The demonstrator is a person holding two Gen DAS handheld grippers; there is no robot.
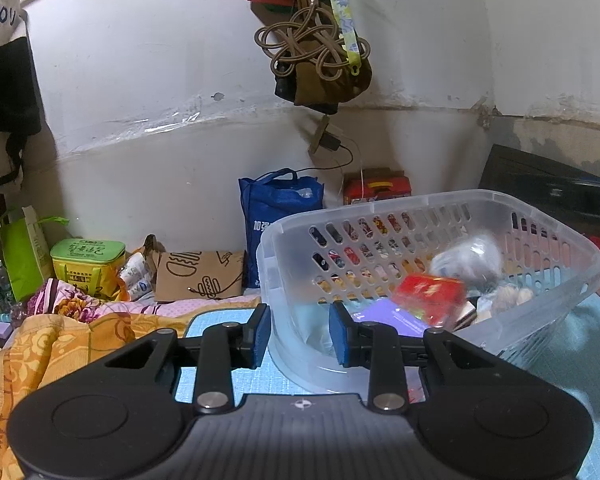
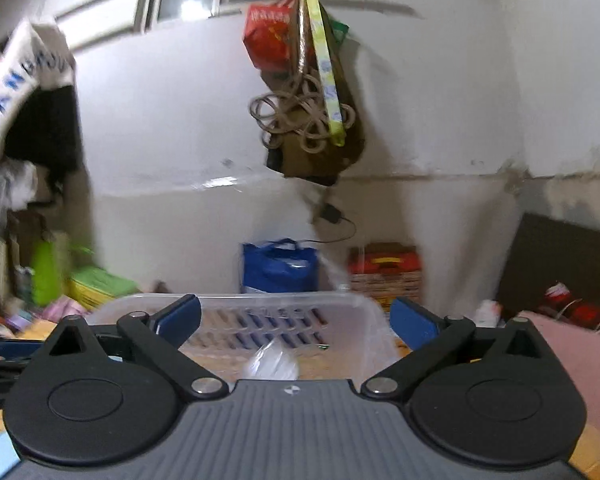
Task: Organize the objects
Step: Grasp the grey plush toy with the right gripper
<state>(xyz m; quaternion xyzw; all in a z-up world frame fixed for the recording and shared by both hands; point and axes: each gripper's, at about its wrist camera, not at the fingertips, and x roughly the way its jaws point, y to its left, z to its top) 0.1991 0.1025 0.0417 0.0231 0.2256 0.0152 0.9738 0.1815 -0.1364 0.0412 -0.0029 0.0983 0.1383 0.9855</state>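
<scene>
My right gripper [image 2: 296, 320] stood spread as wide as it goes, nothing between its pads, pointed over the near rim of the clear plastic basket [image 2: 228, 300]. A crinkled clear wrapper [image 2: 272, 360], blurred, sat low between the fingers and seemed to be dropping into the basket; I could not tell if it had landed. My left gripper [image 1: 299, 332] was pinching the basket's near wall, one pad outside and one inside, keeping it steady on the blue mat [image 1: 212, 324]. Inside lay a red packet [image 1: 430, 294], a purple flat box [image 1: 384, 316] and a pale bundle [image 1: 470, 258], all smeared by motion.

To do this step well, I judged I should keep the left pinch firm so the light basket would not tip, and hold the right jaws wide while lifting clear of the rim, so no pad snagged the wall.
</scene>
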